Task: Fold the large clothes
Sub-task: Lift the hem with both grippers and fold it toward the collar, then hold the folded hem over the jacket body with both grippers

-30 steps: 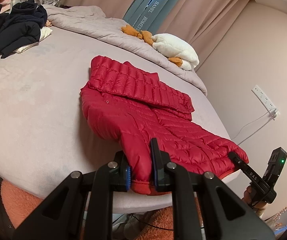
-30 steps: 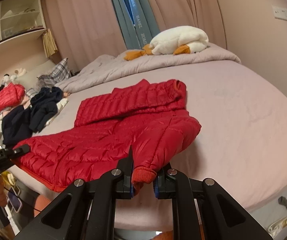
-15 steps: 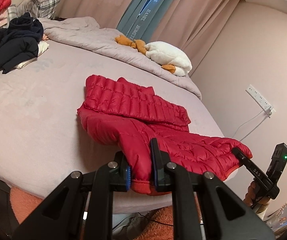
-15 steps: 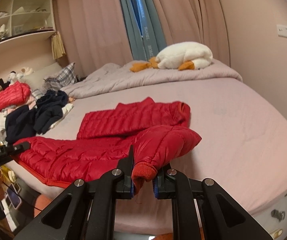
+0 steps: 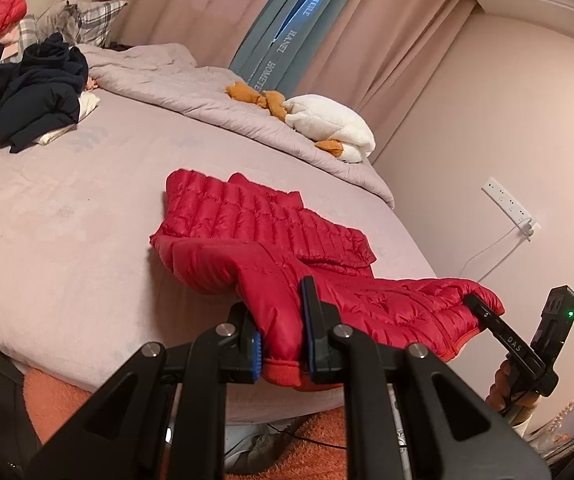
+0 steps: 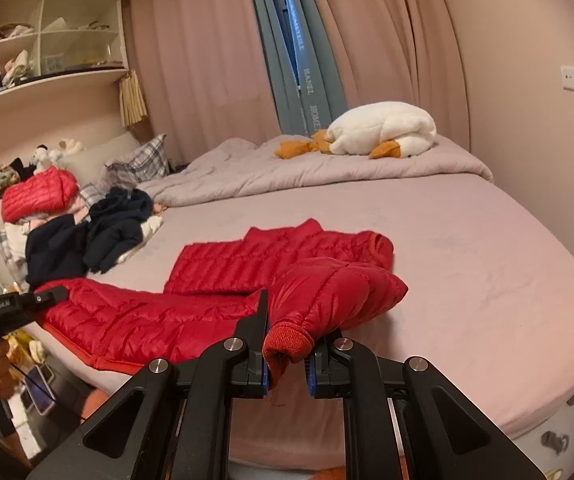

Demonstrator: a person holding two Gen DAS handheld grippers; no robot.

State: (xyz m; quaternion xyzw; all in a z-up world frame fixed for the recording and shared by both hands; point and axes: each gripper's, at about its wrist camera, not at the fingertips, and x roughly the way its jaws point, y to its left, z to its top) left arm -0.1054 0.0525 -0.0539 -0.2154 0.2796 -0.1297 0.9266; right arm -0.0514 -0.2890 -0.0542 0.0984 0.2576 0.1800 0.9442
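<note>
Now, my left gripper (image 5: 281,344): the fingers are clamped on one ribbed cuff of the red down jacket (image 5: 271,232), pads pressing on both sides.
My right gripper (image 6: 287,354): the fingers are clamped on the other ribbed cuff, which bulges out between them.
Where the jacket is: it lies ahead of both pairs of fingers on the grey bed (image 6: 467,248), near the edge closest to me; the two cuffs are lifted off the sheet, the rest rests flat.
Long axis: the body runs across, from one gripper to the other, with a part already folded over on the far side.
Which hand is nearer: I judge both about equally near, each at its own end.
Next move, as I judge: carry both cuffs forward, away from me, over the body toward the far folded part.
Risk: the slippery shell may slide, so the hands should travel together.
</note>
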